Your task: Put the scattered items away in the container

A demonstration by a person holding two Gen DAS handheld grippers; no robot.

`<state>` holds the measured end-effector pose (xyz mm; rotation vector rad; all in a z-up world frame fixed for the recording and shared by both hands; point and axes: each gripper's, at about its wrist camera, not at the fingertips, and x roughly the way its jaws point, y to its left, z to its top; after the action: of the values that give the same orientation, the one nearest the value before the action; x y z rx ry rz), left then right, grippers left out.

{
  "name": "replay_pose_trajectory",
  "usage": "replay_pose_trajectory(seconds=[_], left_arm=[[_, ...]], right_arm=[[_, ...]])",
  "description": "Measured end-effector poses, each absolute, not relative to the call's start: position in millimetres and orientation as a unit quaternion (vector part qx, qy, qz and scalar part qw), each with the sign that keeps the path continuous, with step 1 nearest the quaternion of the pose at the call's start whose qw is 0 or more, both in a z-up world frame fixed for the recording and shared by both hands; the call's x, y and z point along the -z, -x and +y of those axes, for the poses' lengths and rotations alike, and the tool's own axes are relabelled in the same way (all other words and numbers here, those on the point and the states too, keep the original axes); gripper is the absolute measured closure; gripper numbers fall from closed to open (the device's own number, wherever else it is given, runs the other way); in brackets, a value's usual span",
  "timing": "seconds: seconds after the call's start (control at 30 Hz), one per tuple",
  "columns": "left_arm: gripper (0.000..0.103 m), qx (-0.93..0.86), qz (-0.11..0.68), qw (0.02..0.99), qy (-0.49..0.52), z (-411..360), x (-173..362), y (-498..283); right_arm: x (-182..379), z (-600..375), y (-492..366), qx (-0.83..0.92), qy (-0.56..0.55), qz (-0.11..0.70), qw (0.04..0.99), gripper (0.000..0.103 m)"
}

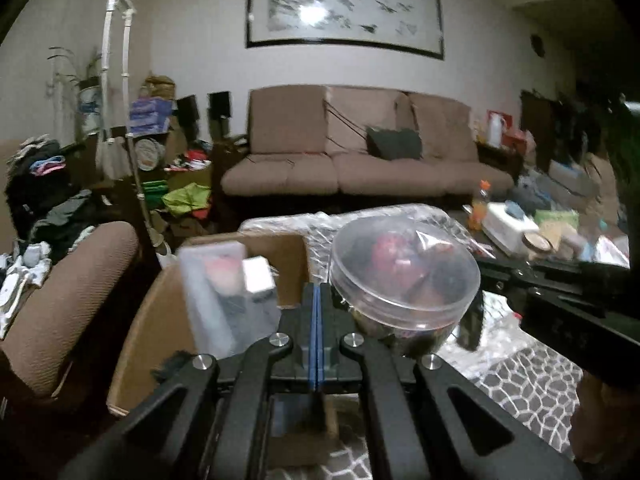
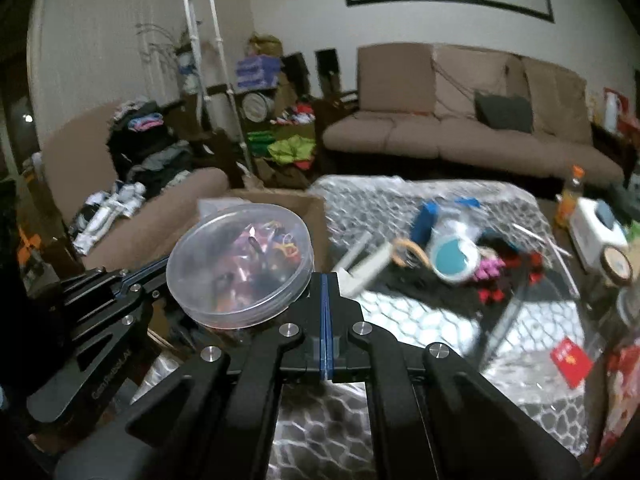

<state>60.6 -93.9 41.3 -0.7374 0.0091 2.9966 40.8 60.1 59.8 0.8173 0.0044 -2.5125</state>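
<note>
Left gripper (image 1: pixel 318 292) had its fingers pressed together, blue pads meeting in a thin line, nothing visible between them. Right gripper (image 2: pixel 326 284) was the same: fingers pressed flat together, no gap. A round clear plastic jar (image 1: pixel 404 270) with a translucent lid sat just right of the left fingers, touching or nearly touching them; what carried it could not be told, since its base was hidden behind the fingers. In the right wrist view the same jar (image 2: pixel 240 264) lay between the two tools, with the left gripper's black linkage reaching in from the left edge. Jar contents were a blur of pink, red and dark bits, not identifiable. An open brown cardboard box (image 1: pixel 168 304) sat under and left of the jar, holding a frosted rectangular plastic case (image 1: pixel 216 292), motion-blurred. The worktop (image 2: pixel 400 320) wore a grey-and-white cobble-pattern cover under glossy clear plastic. Scattered on it: a teal-centred tape roll (image 2: pixel 454 254), a blue block (image 2: pixel 424 220), pink and red small pieces, thin white sticks, all smeared by blur. A brown fabric sofa (image 1: pixel 360 152) stood behind.
</note>
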Motion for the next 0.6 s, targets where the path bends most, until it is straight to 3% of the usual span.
replay_pose_trajectory(seconds=[0.6], left_arm=[[0.103,-0.97,-0.028,-0.05,0.236,-173,-56,-68]], right_arm=[[-70,-39,-37,0.905,-0.29,0.027,0.309,0.1]])
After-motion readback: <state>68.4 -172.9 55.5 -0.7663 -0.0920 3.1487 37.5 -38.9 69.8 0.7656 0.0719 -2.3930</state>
